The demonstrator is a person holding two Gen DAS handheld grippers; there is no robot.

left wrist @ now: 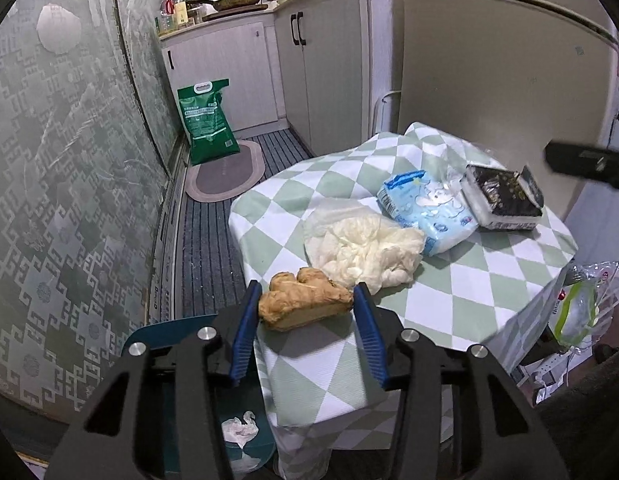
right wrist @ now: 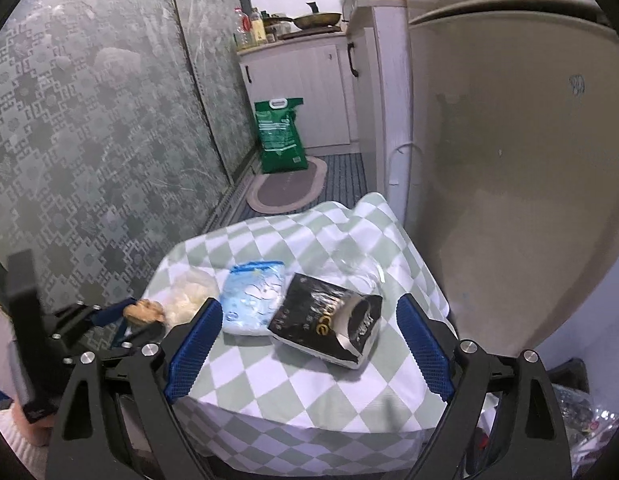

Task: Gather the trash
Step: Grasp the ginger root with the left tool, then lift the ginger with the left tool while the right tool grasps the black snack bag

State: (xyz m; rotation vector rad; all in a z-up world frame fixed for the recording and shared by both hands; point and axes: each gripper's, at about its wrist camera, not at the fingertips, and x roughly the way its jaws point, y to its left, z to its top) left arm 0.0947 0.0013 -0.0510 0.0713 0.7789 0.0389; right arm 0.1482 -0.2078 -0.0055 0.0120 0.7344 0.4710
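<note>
The left gripper [left wrist: 305, 308] grips the ginger [left wrist: 305, 304] endwise between its fingers, at the desk [left wrist: 509, 264] edge above the bin [left wrist: 245, 440]. Firm, knobbly, light: unlikely to slip. The right gripper [right wrist: 309, 344] hovers wide open, empty.

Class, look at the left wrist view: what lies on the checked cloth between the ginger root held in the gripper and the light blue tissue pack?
A crumpled white plastic bag lies between the ginger root, held in the left gripper, and the light blue tissue pack. The left wrist view shows it best.
</note>
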